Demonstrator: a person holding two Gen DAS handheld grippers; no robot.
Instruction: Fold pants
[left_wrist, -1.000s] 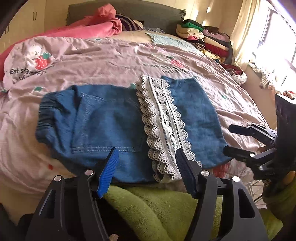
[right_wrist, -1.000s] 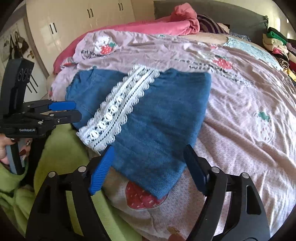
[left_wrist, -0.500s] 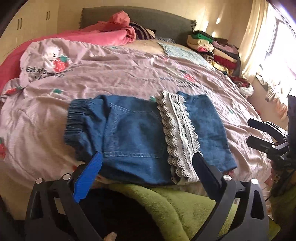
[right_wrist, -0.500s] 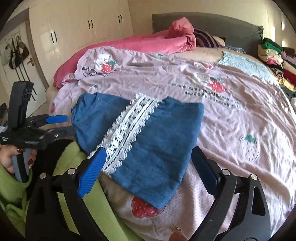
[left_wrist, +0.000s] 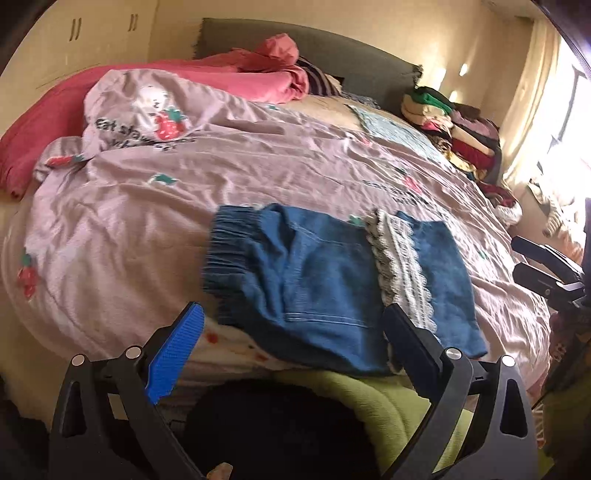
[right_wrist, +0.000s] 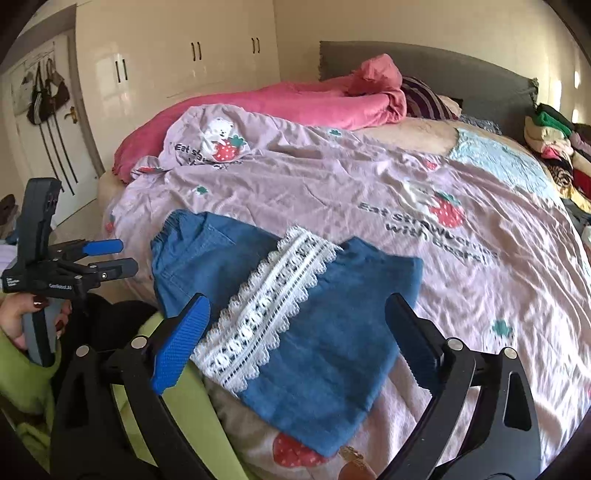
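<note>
Above the bed's near edge, both grippers (left_wrist: 291, 350) (right_wrist: 295, 339) hover over folded pants (right_wrist: 288, 317), fingers spread wide, empty.

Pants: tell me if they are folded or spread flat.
Folded. The pants lie doubled on the bed, the lace hem crossing the middle over the denim, the waistband at one end.

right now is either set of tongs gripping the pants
No, the left tongs and right tongs are open, with the folded pants lying free on the bed.
</note>
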